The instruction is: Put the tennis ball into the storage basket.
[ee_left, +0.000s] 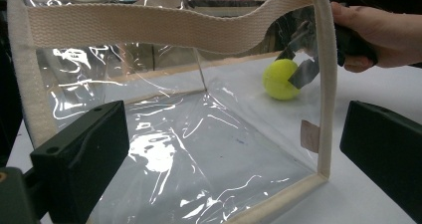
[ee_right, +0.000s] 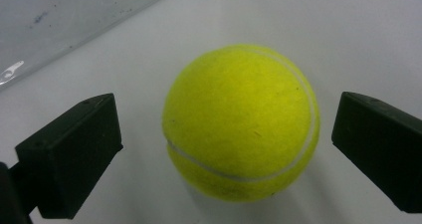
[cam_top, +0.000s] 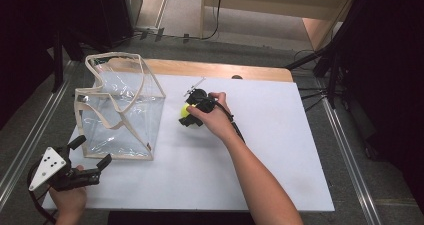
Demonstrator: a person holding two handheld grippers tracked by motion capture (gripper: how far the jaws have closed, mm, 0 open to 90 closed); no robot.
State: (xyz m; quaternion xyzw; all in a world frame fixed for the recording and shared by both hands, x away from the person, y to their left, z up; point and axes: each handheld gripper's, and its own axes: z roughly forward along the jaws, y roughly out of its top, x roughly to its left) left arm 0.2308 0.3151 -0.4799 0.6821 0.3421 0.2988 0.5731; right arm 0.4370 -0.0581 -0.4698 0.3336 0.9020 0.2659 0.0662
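At a white tabletop (cam_top: 280, 150), a person's right gripper (cam_top: 192, 112) hangs over a fuzzy yellow-green tennis ball (cam_top: 185, 110), its two black jaws spread wide on either side of the ball (ee_right: 241, 122) with clear gaps left and right, gripping nothing yet. The ball rests on the tabletop just beside the right wall of a clear plastic tote bag with cream webbing trim and handles (cam_top: 120, 110), which stands upright with its mouth facing up. The left gripper (cam_top: 89, 157) waits near the front left corner of the tabletop, just in front of the bag's near bottom edge, its jaws wide apart and holding nothing; its own camera looks through the bag's transparent wall (ee_left: 199, 134) to the ball (ee_left: 281, 79) beyond. The step in hand appears to be the grasp of the ball, probably ahead of lifting it into the bag. The next move seems to call for settling the jaws to the ball's widest part and closing squarely, since a round ball could roll off if pinched off centre. To the right of the ball the tabletop lies open well out to its far and right edges, while the bag's tall cream rim (cam_top: 150, 77) would have to be cleared on the left
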